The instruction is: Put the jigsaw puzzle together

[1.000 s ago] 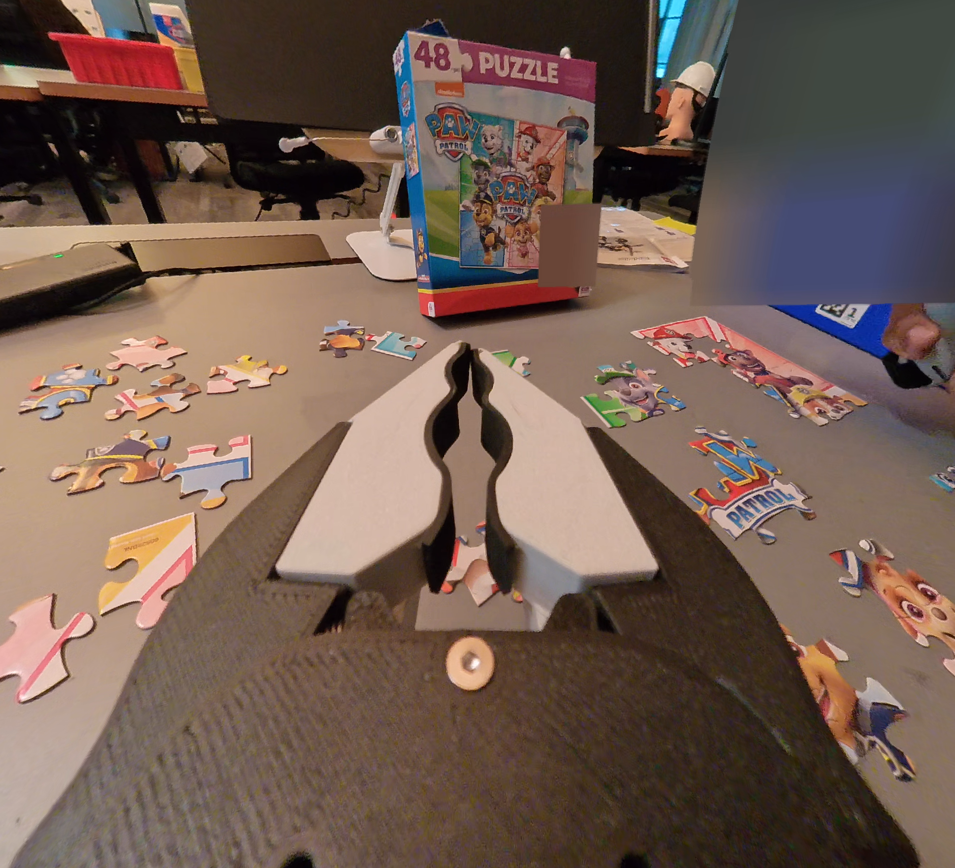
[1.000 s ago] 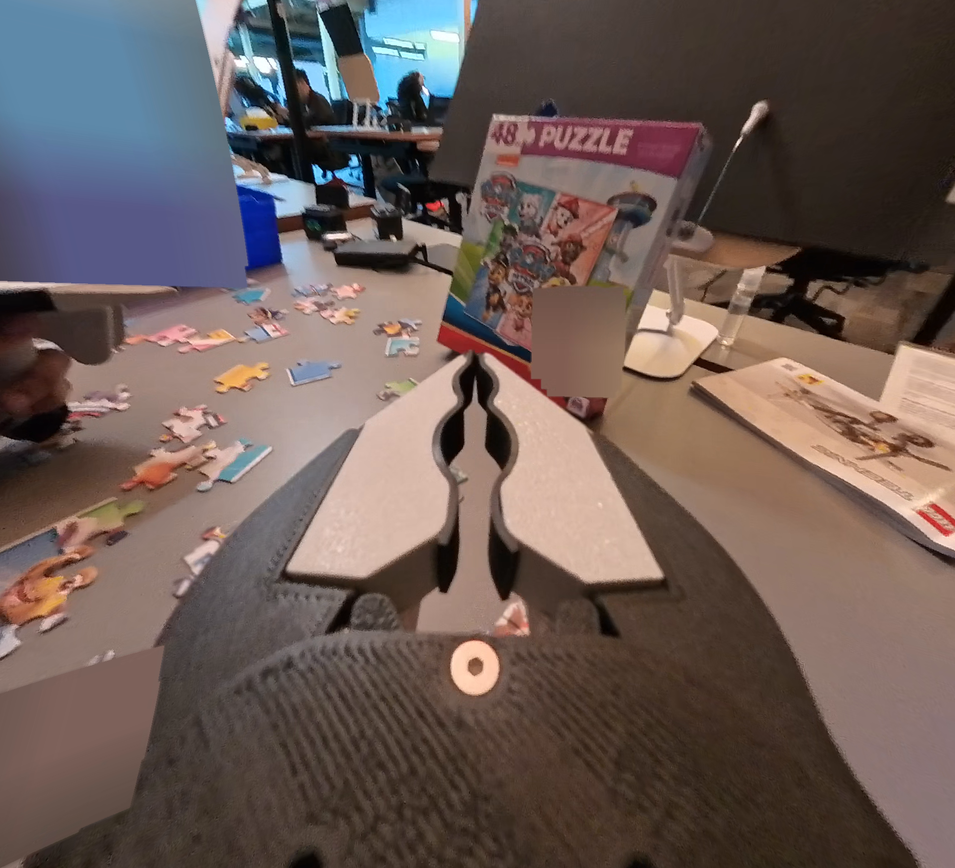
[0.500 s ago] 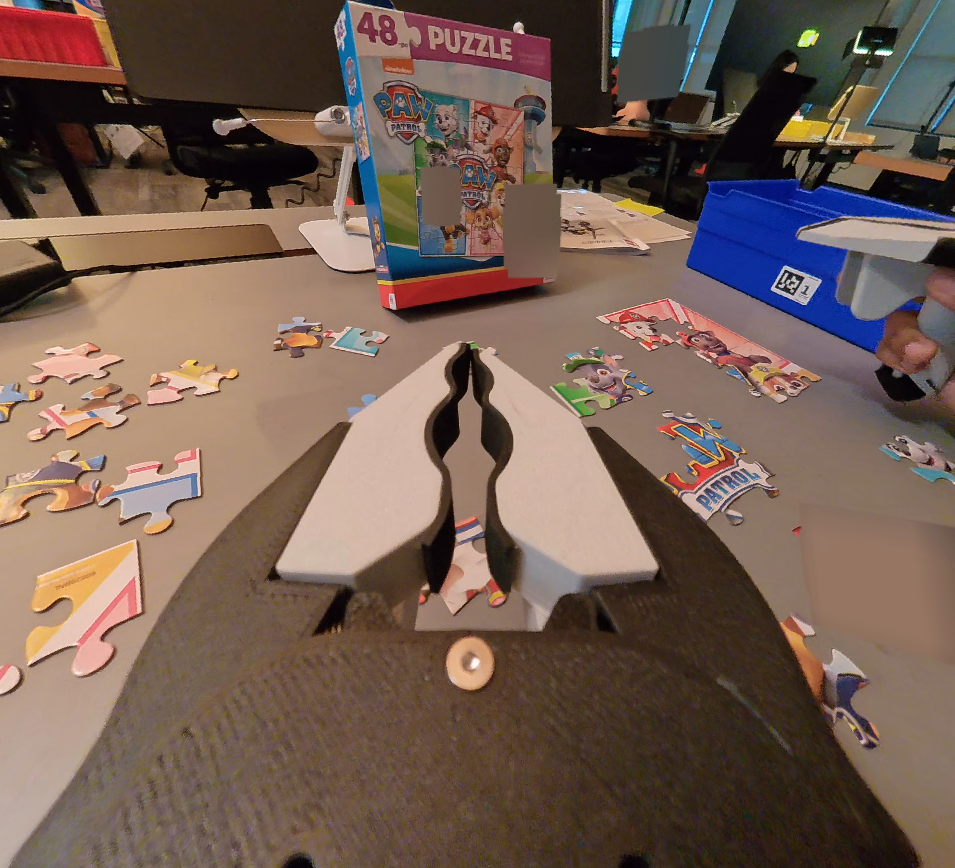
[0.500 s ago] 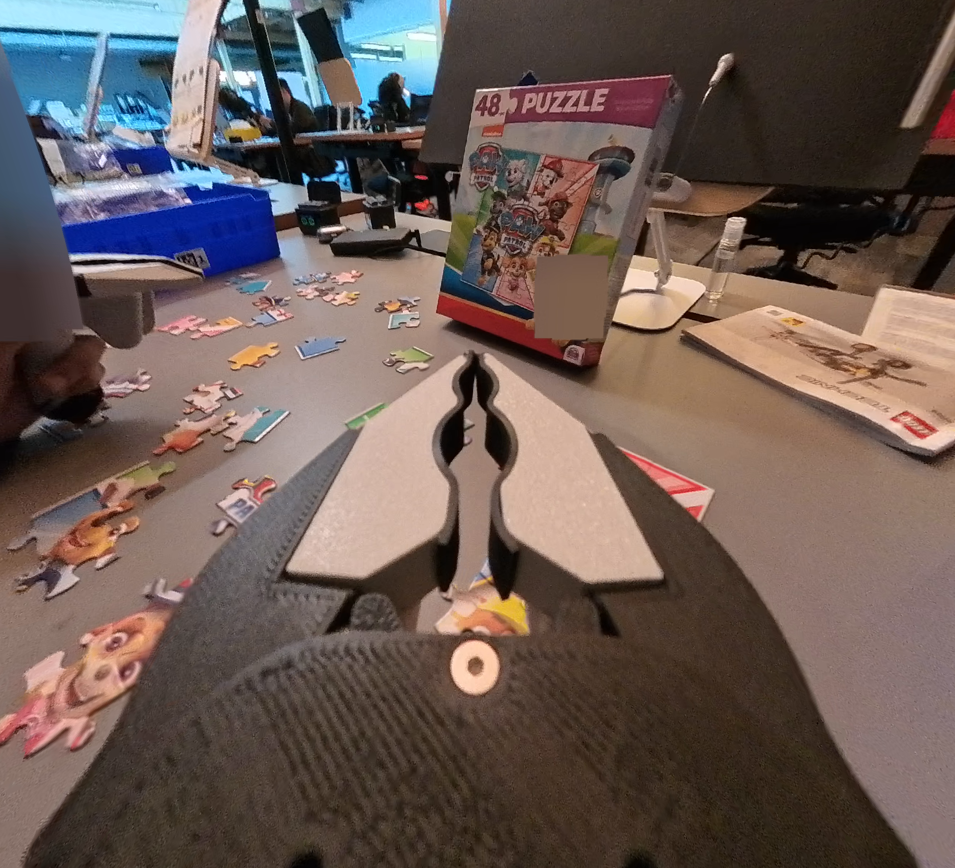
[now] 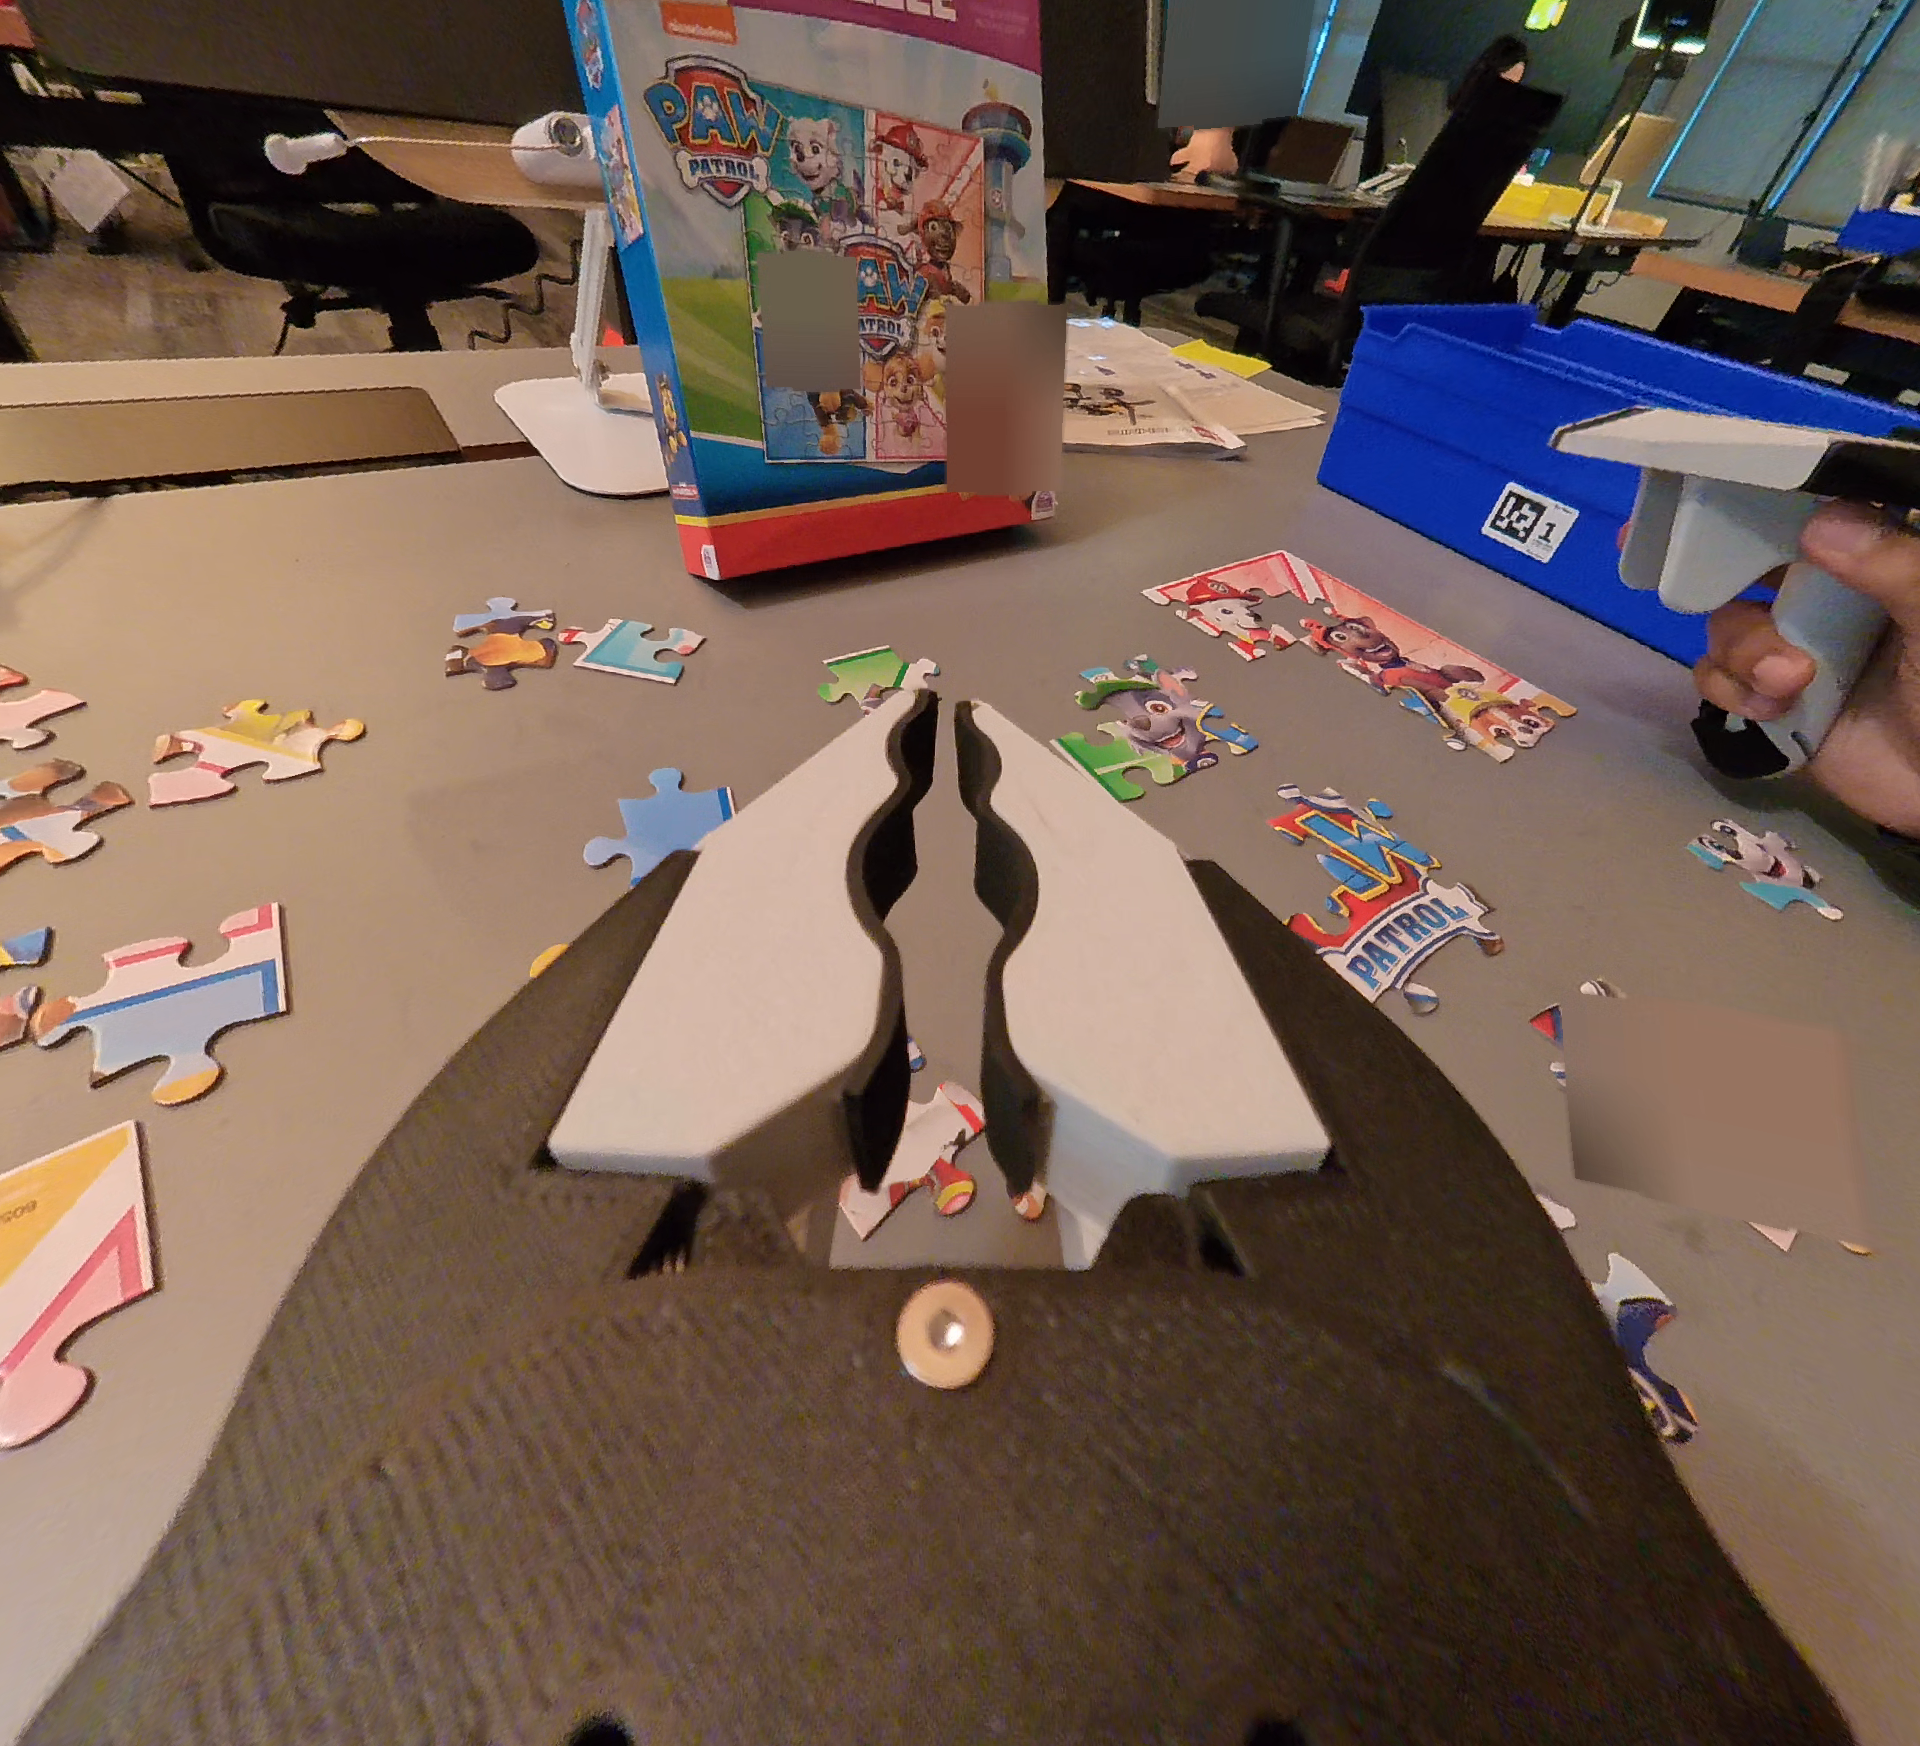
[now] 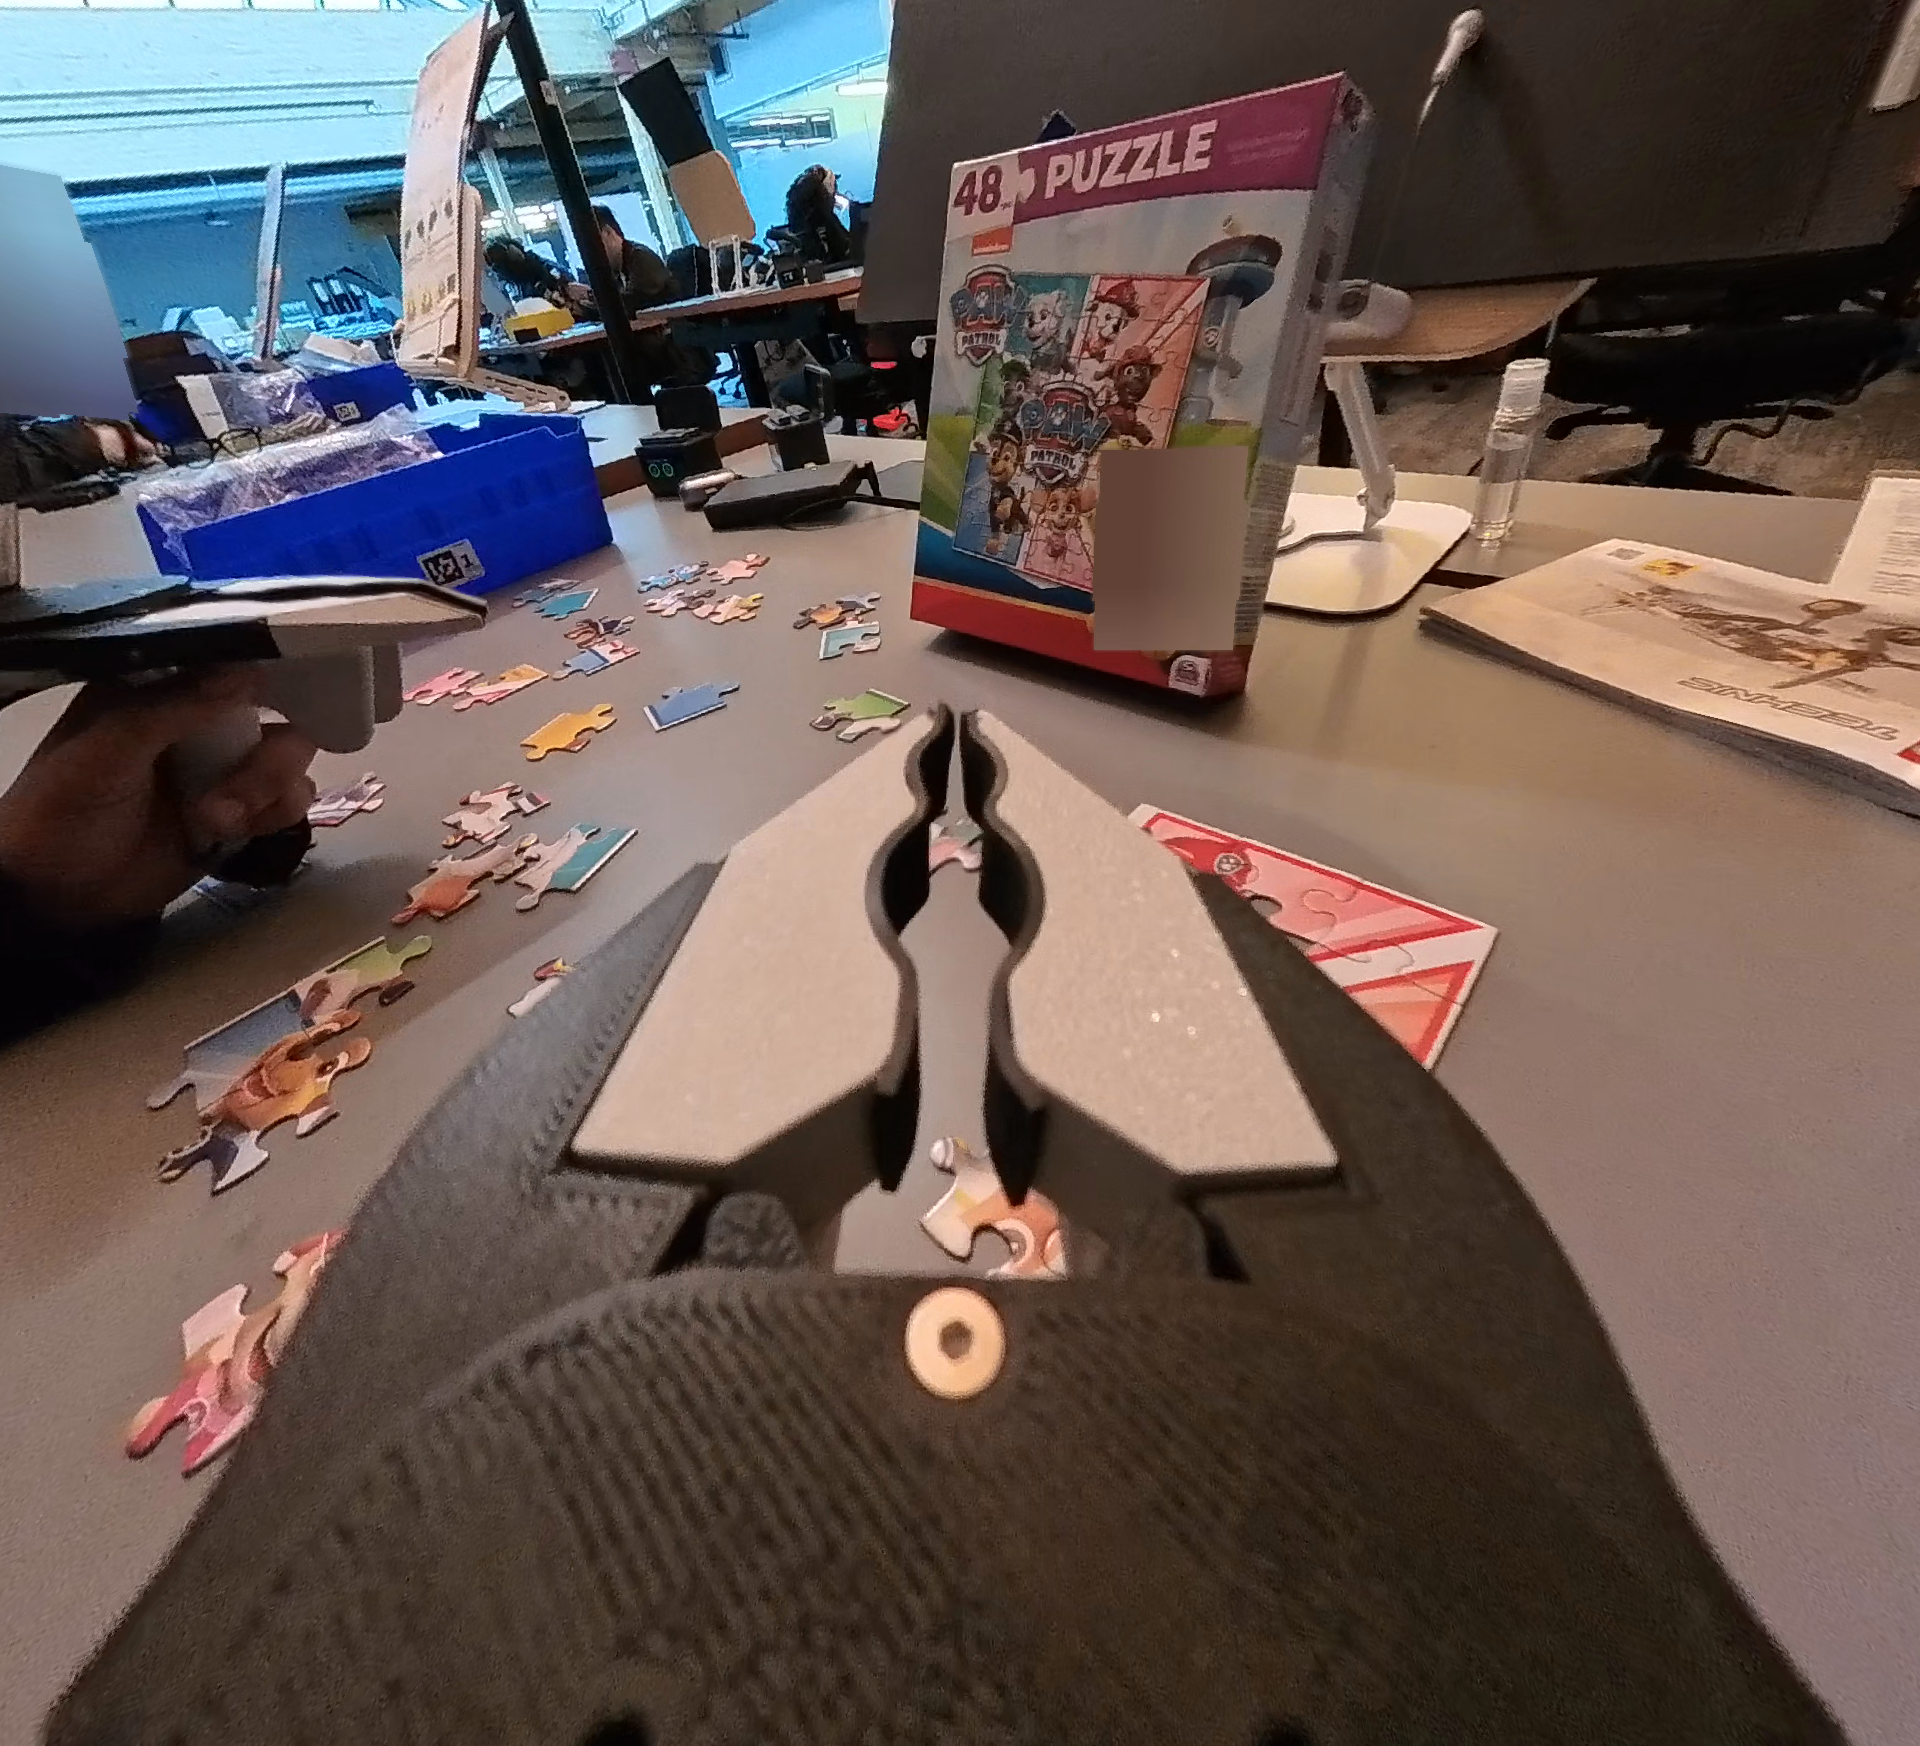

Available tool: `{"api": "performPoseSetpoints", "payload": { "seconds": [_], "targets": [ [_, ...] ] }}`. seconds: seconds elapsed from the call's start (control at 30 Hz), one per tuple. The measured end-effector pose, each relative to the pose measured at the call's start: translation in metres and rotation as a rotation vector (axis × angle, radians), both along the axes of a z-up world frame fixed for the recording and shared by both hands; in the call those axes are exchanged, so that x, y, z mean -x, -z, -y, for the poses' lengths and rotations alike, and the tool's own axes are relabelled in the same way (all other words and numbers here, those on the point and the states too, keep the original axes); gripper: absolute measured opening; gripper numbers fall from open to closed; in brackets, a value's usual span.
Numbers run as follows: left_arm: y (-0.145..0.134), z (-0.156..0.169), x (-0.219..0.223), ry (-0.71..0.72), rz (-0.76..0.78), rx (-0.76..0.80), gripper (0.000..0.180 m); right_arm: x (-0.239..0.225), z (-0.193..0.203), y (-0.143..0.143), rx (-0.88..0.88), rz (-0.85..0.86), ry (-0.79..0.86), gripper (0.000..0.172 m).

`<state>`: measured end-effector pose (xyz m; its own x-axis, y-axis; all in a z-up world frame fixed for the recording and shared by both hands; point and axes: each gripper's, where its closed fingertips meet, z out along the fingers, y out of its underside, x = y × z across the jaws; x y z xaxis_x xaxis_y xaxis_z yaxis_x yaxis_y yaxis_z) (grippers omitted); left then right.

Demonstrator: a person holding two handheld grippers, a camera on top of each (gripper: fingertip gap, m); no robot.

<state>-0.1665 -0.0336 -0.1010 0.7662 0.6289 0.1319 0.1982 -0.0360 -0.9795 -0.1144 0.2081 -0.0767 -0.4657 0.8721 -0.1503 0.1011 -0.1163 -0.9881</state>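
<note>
left wrist view: my left claw point(image 5: 945, 709) hangs over the grey tabletop point(image 5: 312, 574) with its tips almost pressed together, only a sliver of gap between them, and nothing pinched. a green puzzle piece point(image 5: 871, 673) lies just beyond the tips, a blue puzzle piece point(image 5: 665, 818) beside the left finger. the puzzle box point(image 5: 821, 242) stands upright further back, and a partly joined section point(image 5: 1361, 647) lies to the right by the blue bin point(image 5: 1455, 418). these pieces look like thin, light, stiff card lying flat, so i judge an edge or tab the only place to take hold.

right wrist view: my right claw point(image 6: 958, 720) is pressed together on nothing, over the tabletop. a red joined section point(image 6: 1351, 927) lies just to its right, loose pieces point(image 6: 566, 730) scatter to the left, and the left claw is out at the far left.
</note>
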Motion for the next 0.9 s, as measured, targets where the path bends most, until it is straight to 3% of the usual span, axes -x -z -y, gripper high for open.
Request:
{"api": "performPoseSetpoints", "payload": {
  "seconds": [0.9],
  "targets": [
    [0.0054, -0.0027, -0.001, 0.037, 0.065, -0.025, 0.009, 0.0026, 0.0062, 0.0076, -0.047, 0.027, -0.018, 0.002]
  ]
}}
